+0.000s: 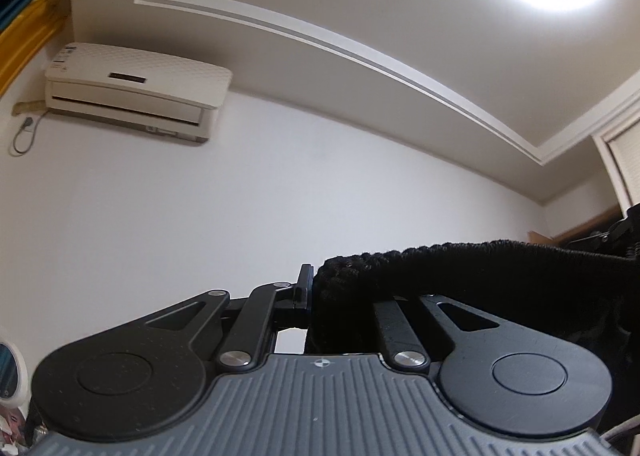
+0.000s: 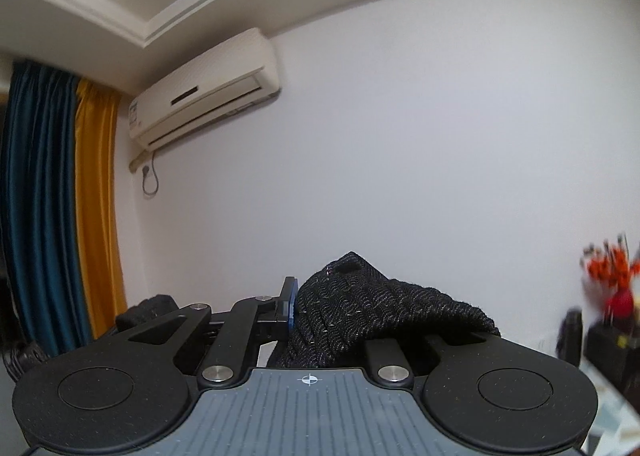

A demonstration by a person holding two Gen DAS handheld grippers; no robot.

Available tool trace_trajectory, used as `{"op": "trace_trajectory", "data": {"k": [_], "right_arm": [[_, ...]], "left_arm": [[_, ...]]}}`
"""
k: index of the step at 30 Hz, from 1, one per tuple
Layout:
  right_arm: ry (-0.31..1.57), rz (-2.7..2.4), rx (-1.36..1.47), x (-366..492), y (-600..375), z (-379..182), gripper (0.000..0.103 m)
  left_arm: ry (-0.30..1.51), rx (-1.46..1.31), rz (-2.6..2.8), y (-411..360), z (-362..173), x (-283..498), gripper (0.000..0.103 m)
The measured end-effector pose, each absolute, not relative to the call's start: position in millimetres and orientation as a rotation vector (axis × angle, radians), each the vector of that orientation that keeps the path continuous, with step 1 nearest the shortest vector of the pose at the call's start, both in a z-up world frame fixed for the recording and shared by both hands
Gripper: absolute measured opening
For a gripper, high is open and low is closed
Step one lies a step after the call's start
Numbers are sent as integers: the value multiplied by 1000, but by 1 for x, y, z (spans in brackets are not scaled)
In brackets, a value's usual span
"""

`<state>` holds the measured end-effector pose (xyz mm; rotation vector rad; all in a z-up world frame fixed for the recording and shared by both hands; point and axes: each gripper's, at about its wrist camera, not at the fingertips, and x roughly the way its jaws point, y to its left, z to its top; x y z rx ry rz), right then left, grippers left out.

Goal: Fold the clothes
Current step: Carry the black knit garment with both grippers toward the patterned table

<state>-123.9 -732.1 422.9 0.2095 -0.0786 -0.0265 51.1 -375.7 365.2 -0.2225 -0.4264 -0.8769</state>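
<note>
Because both cameras look up at wall and ceiling, no table, bed or floor shows in either view, so the surface the garment must land on cannot be judged.

The left gripper is clenched on a black knitted garment. The knit bunches over the gripper's right finger and runs as a thick band off the right edge of the left wrist view. The right gripper is also clamped on the same kind of black knit, which heaps over its right finger in a loose mound. A smaller dark fold peeks up behind its left linkage.

What could go wrong: each grip seems to hold only a bunched edge, so the heavy knit could slide out if the hands pull apart hard. The loose mound could also snag in the gripper's linkage. Lowering blind, the person could set the cloth down crooked or doubled.

Room to move: ahead is a bare white wall, with an air conditioner high up. Blue and yellow curtains hang on the left. At the right edge of the right wrist view, a blurred vase of orange flowers and dark objects stand near enough to be swept by trailing cloth.
</note>
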Motion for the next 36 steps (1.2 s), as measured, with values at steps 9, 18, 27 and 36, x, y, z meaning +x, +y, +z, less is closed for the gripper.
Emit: {"op": "trace_trajectory", "data": {"k": [9,18,27,36], "right_arm": [[-251,101,32,-5,-680,547,8],[-362,209,88,141,-706,616,8],[50,126,303,282,-846,460,8],[303,-164,689,277,-1108,199,8]], "left_arm": [[-566,-219,-658,-356,502,169,8],[-736,-53,-396,-398,605,253,8],[-559,93,-692,-598,480,386,8],[-167,324,-1033,-929,251,387,8]]}}
